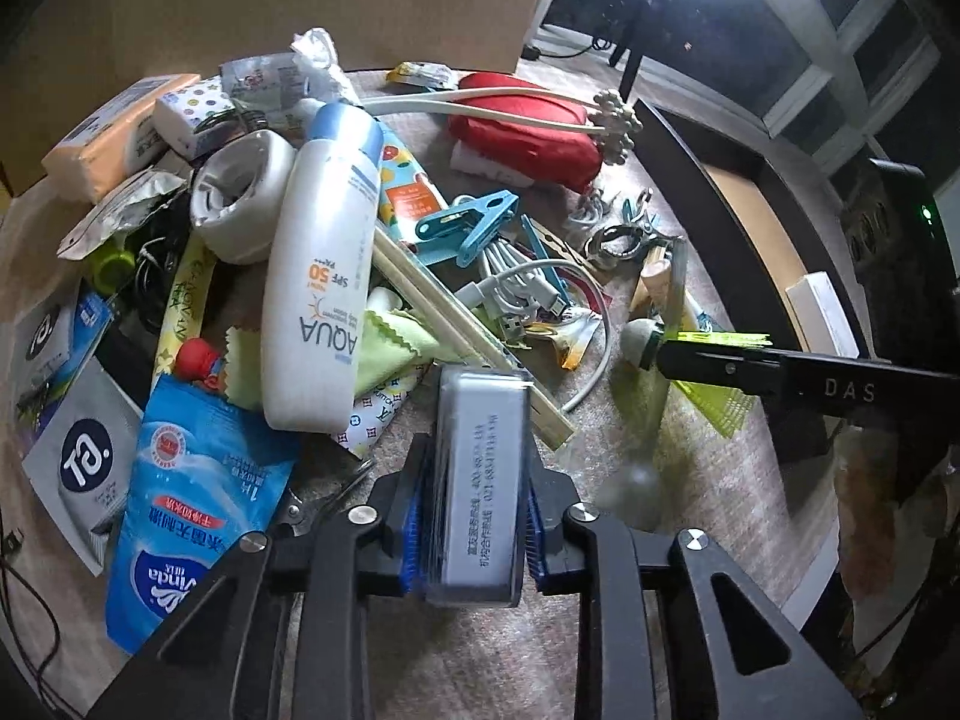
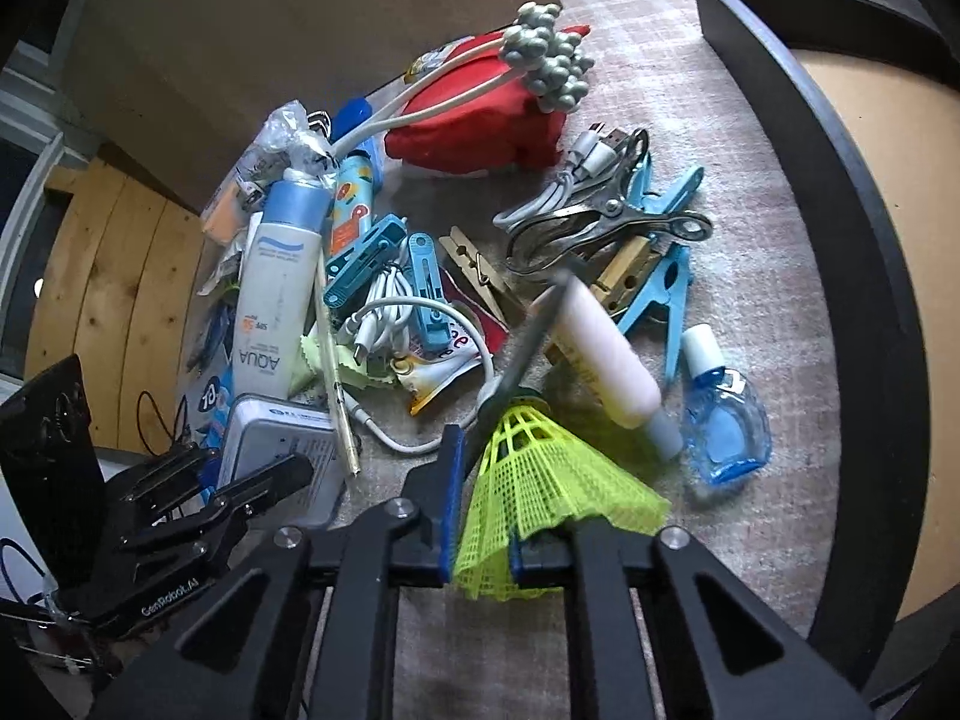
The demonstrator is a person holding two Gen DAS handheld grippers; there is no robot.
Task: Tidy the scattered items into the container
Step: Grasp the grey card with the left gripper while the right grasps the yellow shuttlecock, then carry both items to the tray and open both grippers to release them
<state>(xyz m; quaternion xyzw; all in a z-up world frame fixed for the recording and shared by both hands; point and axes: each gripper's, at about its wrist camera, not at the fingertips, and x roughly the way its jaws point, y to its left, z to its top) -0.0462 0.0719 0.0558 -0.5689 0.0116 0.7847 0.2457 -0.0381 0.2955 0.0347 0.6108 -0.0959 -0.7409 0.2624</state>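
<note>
In the left wrist view my left gripper (image 1: 477, 456) is shut on a flat silver tin (image 1: 480, 480) with printed text, its blue pads pressing both long sides just above the carpet. My right gripper (image 2: 498, 492) is shut on the skirt of a yellow-green plastic shuttlecock (image 2: 540, 474), whose dark cork end points away toward the pile. The left wrist view shows that right gripper (image 1: 672, 360) from the side with the shuttlecock (image 1: 714, 396) in it. The dark-rimmed container (image 2: 870, 240) with a tan floor lies to the right.
Scattered items cover the carpet: a white AQUA bottle (image 1: 324, 276), red pouch (image 1: 528, 132), blue pegs (image 2: 660, 294), white cables (image 1: 528, 294), a pink tube (image 2: 606, 354), a blue glass bottle (image 2: 726, 426), a blue wipes pack (image 1: 192, 504). A cardboard box (image 1: 300, 0) stands behind.
</note>
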